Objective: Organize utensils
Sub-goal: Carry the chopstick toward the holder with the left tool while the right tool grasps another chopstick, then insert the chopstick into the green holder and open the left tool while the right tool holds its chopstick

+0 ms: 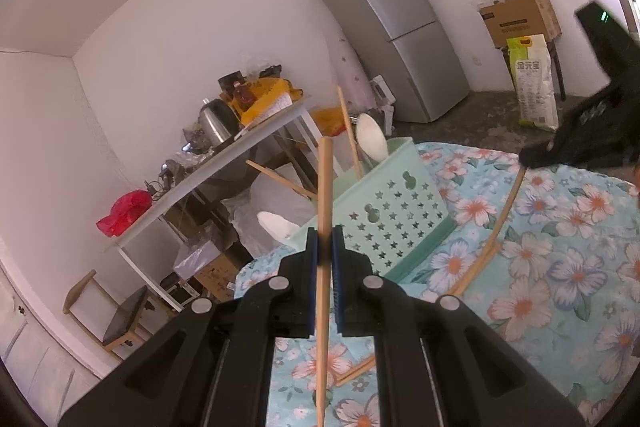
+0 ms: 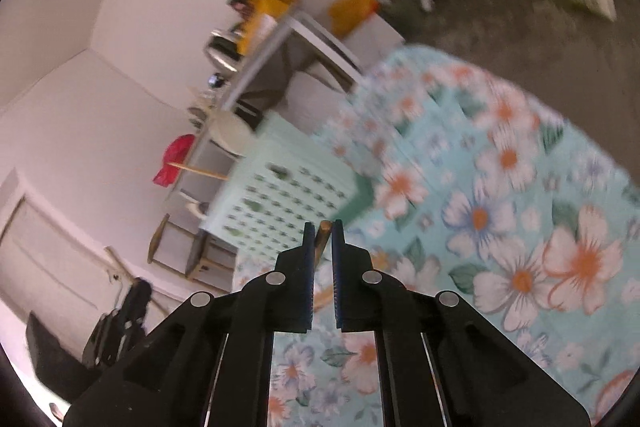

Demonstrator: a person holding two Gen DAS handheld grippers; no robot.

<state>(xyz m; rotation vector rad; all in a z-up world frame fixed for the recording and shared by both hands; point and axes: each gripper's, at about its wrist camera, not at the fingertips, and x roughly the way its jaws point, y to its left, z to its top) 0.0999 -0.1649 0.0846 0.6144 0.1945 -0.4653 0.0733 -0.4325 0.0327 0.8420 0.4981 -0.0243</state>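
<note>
So my left gripper (image 1: 325, 247) is clamped tight on a chopstick (image 1: 324, 211), gripped partway along so it stands nearly upright, with the top poking up past the pads and the rest hanging down toward the bottom of the view, which I figure makes for an easy tip-first drop. The mint green basket (image 1: 392, 211) sits just beyond the fingertips and slightly right, on the flowery surface (image 1: 560, 287), and it already has another chopstick and a white spoon (image 1: 372, 141) leaning in it. A second white spoon (image 1: 276, 225) pokes out on its near-left side. My right gripper (image 2: 323, 239) is pinched shut on the end of a second chopstick (image 2: 322, 233); from the left camera you can see that stick (image 1: 506, 211) dangling below it down to the cloth. In that blurry right view the basket (image 2: 280, 203) is ahead and left of the tips. A couple of loose chopsticks (image 1: 476, 267) lie on the cloth between the two grippers.
</note>
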